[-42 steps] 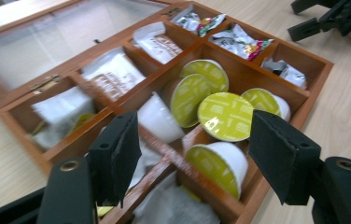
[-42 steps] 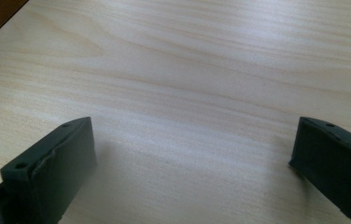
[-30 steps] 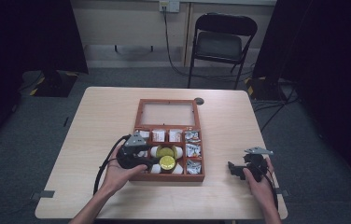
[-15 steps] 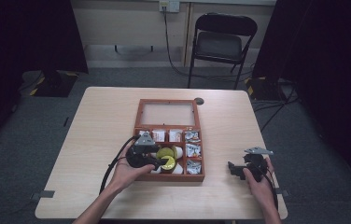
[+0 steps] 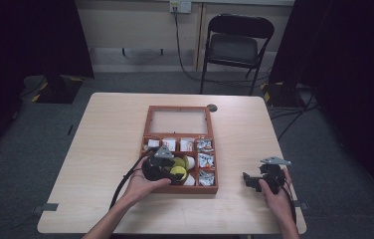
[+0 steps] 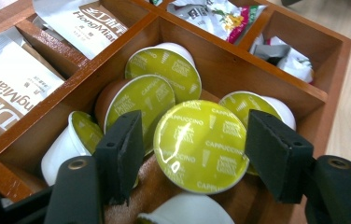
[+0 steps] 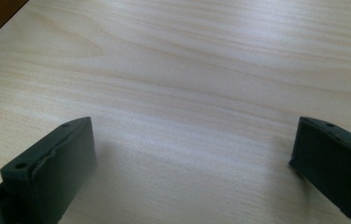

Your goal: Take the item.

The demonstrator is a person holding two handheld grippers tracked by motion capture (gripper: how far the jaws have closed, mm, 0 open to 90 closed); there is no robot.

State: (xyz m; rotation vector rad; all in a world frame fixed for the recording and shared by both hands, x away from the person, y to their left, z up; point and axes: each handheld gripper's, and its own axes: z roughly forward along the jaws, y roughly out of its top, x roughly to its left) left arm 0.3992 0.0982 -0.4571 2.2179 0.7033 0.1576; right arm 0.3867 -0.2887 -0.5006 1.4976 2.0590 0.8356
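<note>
A wooden compartment box (image 5: 147, 127) with its glass lid laid open sits mid-table. Its front left compartment (image 6: 239, 65) holds several coffee capsules with green "Cappuccino" foil lids. My left gripper (image 5: 167, 168) (image 6: 194, 142) is open over that compartment, its jaws either side of the nearest capsule (image 6: 201, 145) (image 5: 178, 171) without gripping it. Another capsule (image 6: 164, 65) leans against the far wall. My right gripper (image 5: 248, 180) (image 7: 192, 154) rests open over bare table (image 7: 201, 70) to the right of the box, nothing between its jaws.
Other compartments hold white tea sachets (image 6: 5, 88) (image 5: 169, 144) and colourful packets (image 6: 215, 16) (image 5: 205, 160). A small dark disc (image 5: 212, 107) lies beside the lid. A folding chair (image 5: 234, 47) stands beyond the table. The left gripper's cable (image 5: 123, 184) trails towards the table's front edge.
My left gripper has moved right and forward from the box's left edge to over the capsule compartment. The right gripper has stayed still.
</note>
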